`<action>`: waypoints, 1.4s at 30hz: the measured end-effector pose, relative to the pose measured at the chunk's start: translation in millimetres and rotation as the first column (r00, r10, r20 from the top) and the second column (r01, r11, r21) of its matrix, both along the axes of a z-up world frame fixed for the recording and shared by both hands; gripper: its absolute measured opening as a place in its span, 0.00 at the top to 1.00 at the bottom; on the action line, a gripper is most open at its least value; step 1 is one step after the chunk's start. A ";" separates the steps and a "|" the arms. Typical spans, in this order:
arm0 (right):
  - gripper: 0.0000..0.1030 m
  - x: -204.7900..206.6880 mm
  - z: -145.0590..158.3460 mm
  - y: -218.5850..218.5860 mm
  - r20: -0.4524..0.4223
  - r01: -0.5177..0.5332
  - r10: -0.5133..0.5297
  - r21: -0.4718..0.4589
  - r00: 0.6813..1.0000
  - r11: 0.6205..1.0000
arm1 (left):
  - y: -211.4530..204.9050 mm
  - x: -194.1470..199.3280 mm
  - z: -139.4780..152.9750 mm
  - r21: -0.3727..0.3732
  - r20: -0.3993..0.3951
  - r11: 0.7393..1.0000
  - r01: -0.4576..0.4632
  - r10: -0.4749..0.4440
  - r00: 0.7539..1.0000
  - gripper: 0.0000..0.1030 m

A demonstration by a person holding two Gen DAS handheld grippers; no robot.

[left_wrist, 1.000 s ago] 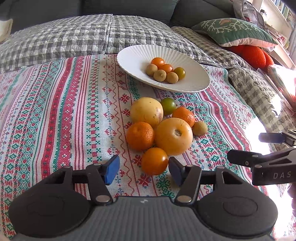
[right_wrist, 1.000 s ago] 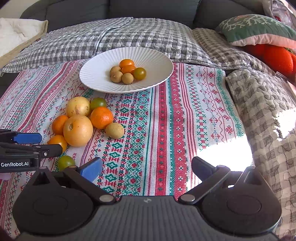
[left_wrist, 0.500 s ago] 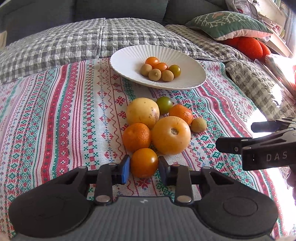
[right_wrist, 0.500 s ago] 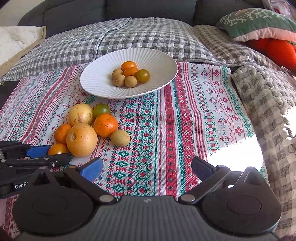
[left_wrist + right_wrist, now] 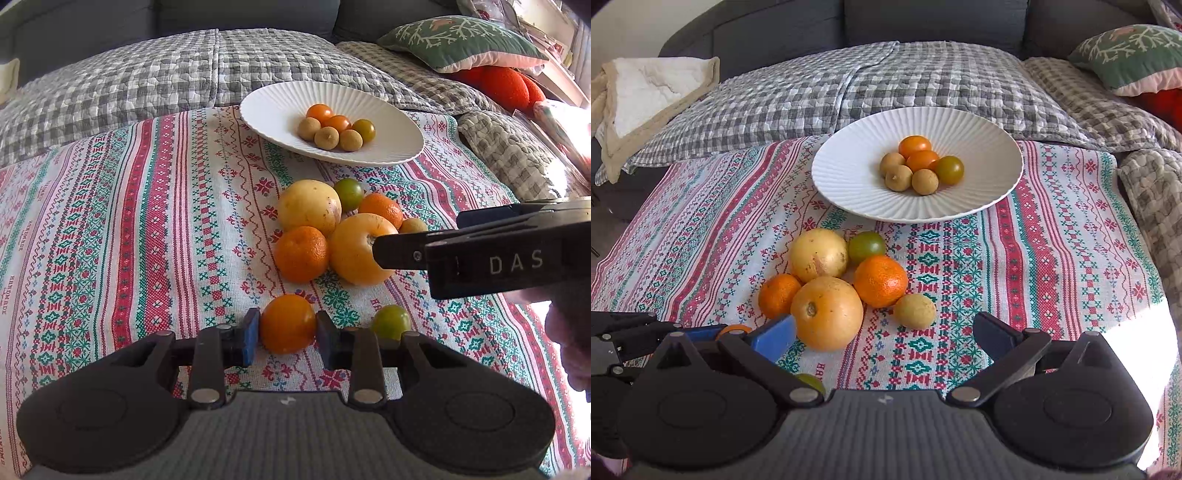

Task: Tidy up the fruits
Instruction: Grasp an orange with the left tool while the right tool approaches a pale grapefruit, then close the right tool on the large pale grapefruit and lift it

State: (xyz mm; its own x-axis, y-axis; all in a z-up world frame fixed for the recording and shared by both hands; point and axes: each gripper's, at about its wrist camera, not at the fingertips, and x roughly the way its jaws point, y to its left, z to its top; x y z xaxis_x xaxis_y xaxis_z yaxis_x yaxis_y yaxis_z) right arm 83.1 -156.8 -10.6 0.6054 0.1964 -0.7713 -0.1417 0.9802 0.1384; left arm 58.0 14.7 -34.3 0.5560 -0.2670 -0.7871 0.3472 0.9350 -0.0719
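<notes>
**Left tool clamps orange tomato**

The left tool [image 5: 288, 334] is clamped on an orange tomato [image 5: 288, 323], a green tomato [image 5: 391, 322] just beside. The right tool [image 5: 884, 332] gapes before the fruit pile [image 5: 827, 312]. Beyond sits the white plate [image 5: 849, 170]

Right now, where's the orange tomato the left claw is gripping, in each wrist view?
Left wrist: orange tomato low centre, clamped in the left claw.
Right wrist: only an orange sliver at lower left, between the left claw's blue pads, mostly hidden behind the right claw's finger.
Shared landmark: white ribbed plate beyond the fruit pile.
</notes>
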 end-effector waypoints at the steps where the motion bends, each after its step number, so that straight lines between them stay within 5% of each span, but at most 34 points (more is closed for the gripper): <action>1: 0.02 0.6 -0.2 2.5 0.006 -0.012 0.012 0.008 1.000 1.000 | 0.7 -0.9 -0.1 -0.005 0.002 1.000 0.001 -0.001 1.000 0.90; 13: 0.21 10.3 -8.4 30.4 0.062 -0.103 0.107 -0.054 0.992 0.993 | 0.7 -3.1 -1.6 -0.036 0.017 0.999 0.000 0.000 1.000 0.89; 26: 0.24 7.6 -12.8 39.9 0.067 -0.143 0.157 -0.179 0.985 0.973 | 1.0 -1.7 -3.0 -0.031 0.023 0.999 0.009 -0.008 1.000 0.88; 38: 0.17 10.1 -11.9 34.8 0.042 -0.119 0.123 -0.081 0.992 0.990 | 1.6 -1.3 -1.2 -0.042 0.017 0.999 0.013 -0.012 1.000 0.87; 42: 0.23 9.9 -8.9 38.8 0.025 -0.156 0.159 -0.092 0.987 0.983 | 1.8 -2.4 0.3 -0.042 0.006 0.999 0.009 -0.009 1.000 0.87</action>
